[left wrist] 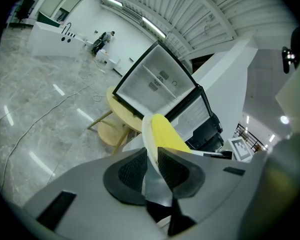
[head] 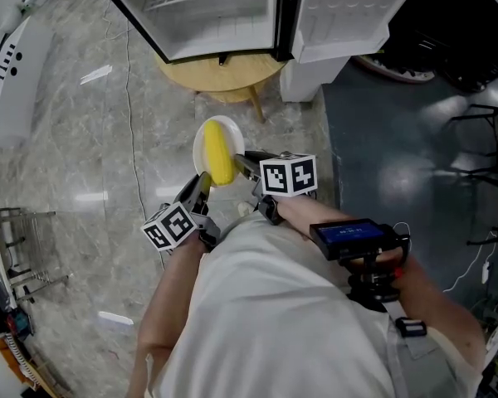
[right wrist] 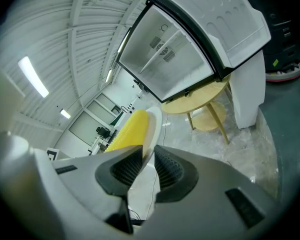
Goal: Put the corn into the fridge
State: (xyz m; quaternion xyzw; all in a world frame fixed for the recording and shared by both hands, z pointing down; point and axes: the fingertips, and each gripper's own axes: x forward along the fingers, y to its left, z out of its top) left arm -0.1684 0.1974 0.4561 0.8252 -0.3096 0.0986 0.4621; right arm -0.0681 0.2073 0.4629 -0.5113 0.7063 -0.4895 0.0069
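**Item 1: corn (head: 220, 156).** One yellow cob, lying lengthwise across the middle of a white plate (head: 204, 136). It is not yet in the fridge.

**Item 2: plate.** Carried in the air over the grey floor (head: 83, 156), short of the fridge, held by its rim on two opposite sides.

**Item 3: left gripper (left wrist: 151, 160).** Jaws closed on the plate's rim at its near-left edge; the ribbed pads pinch the thin lip.

**Item 4: right gripper (right wrist: 146, 163).** Jaws clamped likewise on the rim at the plate's right edge, the cob just beyond the pads.

**Item 5: fridge (head: 206, 13).** Small unit standing on a round wooden table (head: 224, 75); its door (head: 349, 11) is swung wide to the right and the interior looks bare.

**Handling note (judgement).** The step in hand is the carry toward the open compartment.
- Keep both grips firm and level with each other, so the plate does not tip and roll the cob off an edge.
- Advance both hands together.
- Enter squarely between the door and the far wall, clear of the table's edge.
- Set the plate flat on a shelf before either grip is released.
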